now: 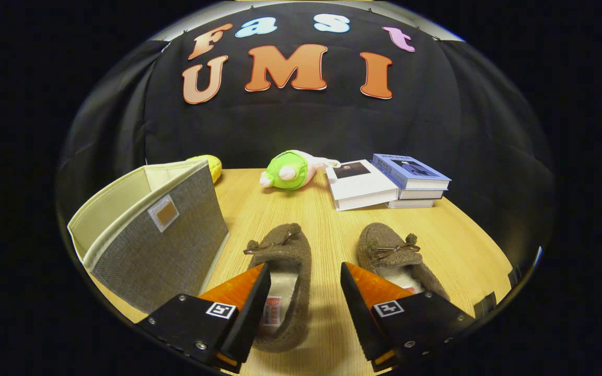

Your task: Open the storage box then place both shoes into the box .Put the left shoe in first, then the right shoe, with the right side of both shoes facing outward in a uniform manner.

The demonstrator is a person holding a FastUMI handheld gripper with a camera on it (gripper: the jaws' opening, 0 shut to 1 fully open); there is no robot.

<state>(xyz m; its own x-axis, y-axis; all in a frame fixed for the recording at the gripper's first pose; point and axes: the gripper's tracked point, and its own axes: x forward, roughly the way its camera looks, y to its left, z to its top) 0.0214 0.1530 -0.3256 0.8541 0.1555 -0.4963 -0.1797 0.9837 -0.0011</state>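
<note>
Brown fuzzy shoes point(285, 271) between open gripper point(305, 277) fingers

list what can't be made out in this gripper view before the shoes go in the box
- Storage box: its grey front wall hides the inside and the floor.
- Left shoe: the heel sits behind one of the fingers.
- Right shoe: the rear is covered by the other finger.
- Yellow object: mostly behind the box, so its kind is unclear.
- Books: cover print is too small to read.
- Gripper: open, holding nothing.
</note>
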